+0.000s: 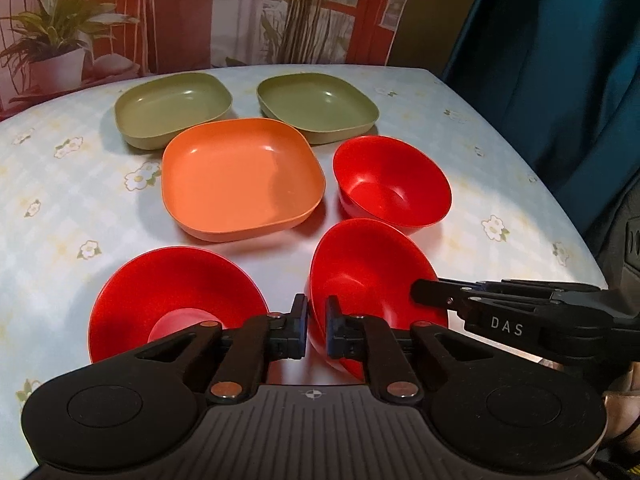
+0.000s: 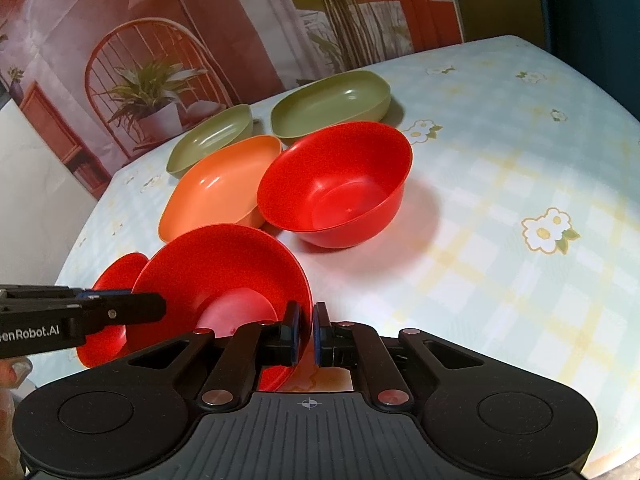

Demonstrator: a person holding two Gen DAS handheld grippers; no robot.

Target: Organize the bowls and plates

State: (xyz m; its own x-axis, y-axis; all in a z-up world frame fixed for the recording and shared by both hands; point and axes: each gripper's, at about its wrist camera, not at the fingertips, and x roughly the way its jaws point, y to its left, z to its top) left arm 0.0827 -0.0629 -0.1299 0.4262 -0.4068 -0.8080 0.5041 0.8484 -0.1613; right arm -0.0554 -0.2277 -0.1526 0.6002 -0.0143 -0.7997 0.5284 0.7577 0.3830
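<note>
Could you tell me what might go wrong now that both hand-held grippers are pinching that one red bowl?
The tilted red bowl is pinched on opposite rims by the left hand-held gripper and right hand-held gripper; uneven pulling could twist it loose. Tilted as it is, it might also knock the neighbouring red bowl beside it.

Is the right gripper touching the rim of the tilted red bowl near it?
Touching. In the right wrist view the right gripper is shut on the rim of the tilted red bowl, one finger inside it and one outside, no gap showing.
</note>
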